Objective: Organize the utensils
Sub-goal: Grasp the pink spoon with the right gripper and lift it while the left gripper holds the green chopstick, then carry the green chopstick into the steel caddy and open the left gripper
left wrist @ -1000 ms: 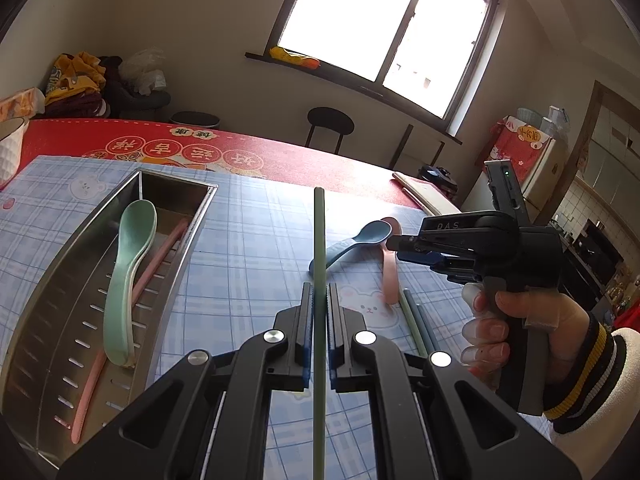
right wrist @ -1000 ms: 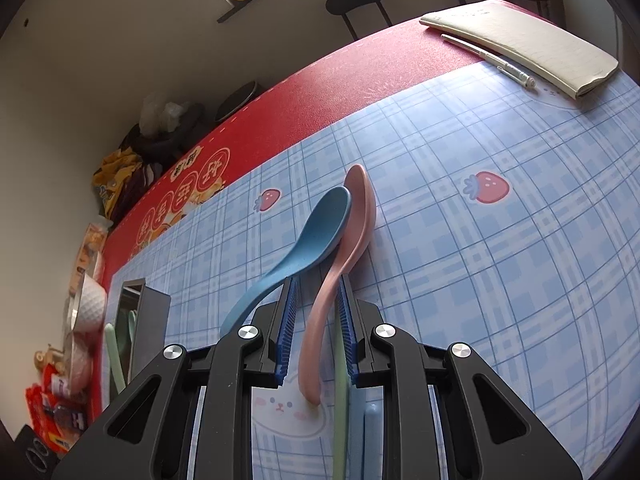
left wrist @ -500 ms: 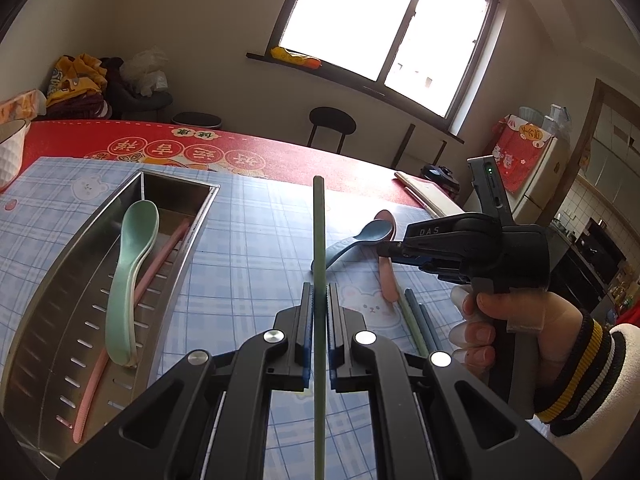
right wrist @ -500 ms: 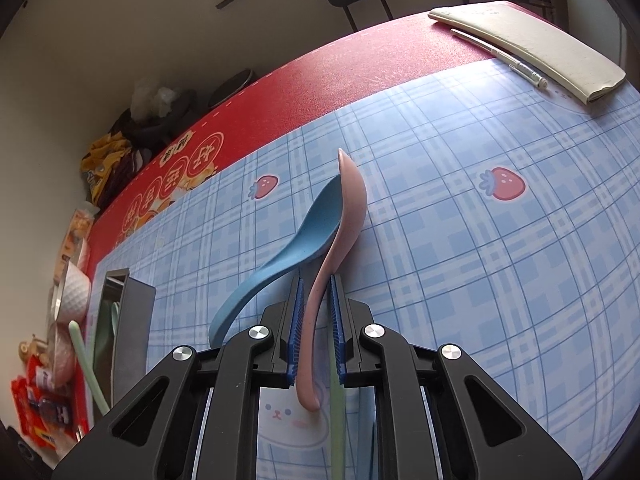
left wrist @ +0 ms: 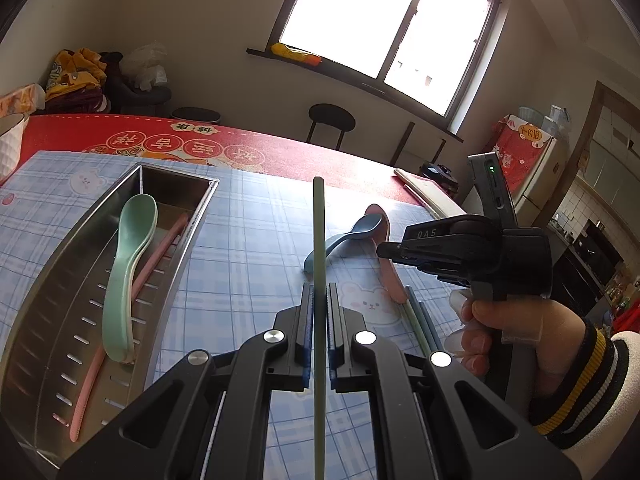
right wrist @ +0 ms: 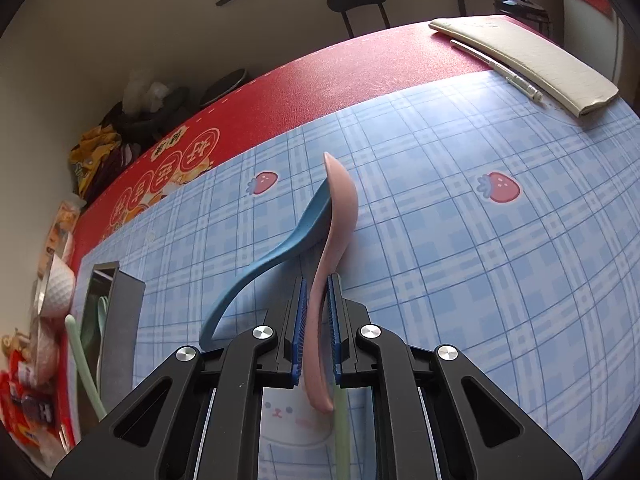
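At the left of the frame the metal tray [left wrist: 180, 236] already holds a green spoon [left wrist: 128, 264] and pink chopstick [left wrist: 120, 320]; the left gripper [left wrist: 319, 308] clamps a green chopstick [left wrist: 319, 240], the right gripper [right wrist: 317, 312] pinches the pink spoon [right wrist: 340, 216]; the blue spoon [right wrist: 280, 252] and more chopsticks [left wrist: 420, 320] remain on the mat, so I judge it about half done.

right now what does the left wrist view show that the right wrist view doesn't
Only the left wrist view: the left claw shut on a thin green chopstick, and a pale green plastic spoon with a pink chopstick lying inside the steel tray.
Only the right wrist view: a cream notebook with a pen.
Both: the right claw gripping the pink spoon, the blue spoon, the perforated steel tray.
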Demonstrator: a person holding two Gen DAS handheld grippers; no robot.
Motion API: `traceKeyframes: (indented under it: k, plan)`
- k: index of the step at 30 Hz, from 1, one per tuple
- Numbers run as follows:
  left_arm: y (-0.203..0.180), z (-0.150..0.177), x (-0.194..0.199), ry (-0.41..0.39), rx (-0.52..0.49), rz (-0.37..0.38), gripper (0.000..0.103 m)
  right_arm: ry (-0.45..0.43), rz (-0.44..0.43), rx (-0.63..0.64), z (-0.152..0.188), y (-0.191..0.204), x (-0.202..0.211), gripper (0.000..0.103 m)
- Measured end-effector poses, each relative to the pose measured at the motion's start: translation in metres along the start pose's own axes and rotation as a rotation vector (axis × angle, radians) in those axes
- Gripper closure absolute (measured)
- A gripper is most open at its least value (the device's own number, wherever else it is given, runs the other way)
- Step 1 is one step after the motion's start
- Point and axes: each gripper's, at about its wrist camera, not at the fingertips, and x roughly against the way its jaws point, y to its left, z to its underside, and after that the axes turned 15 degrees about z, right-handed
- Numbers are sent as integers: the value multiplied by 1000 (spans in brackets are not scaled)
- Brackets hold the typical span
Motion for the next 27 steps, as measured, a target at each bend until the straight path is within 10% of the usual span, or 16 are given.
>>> traceKeyframes:
  k: [27]
  plan:
    - [3,6,-10,42,30,21,97,-112,-512,-248,67,-50,42,97]
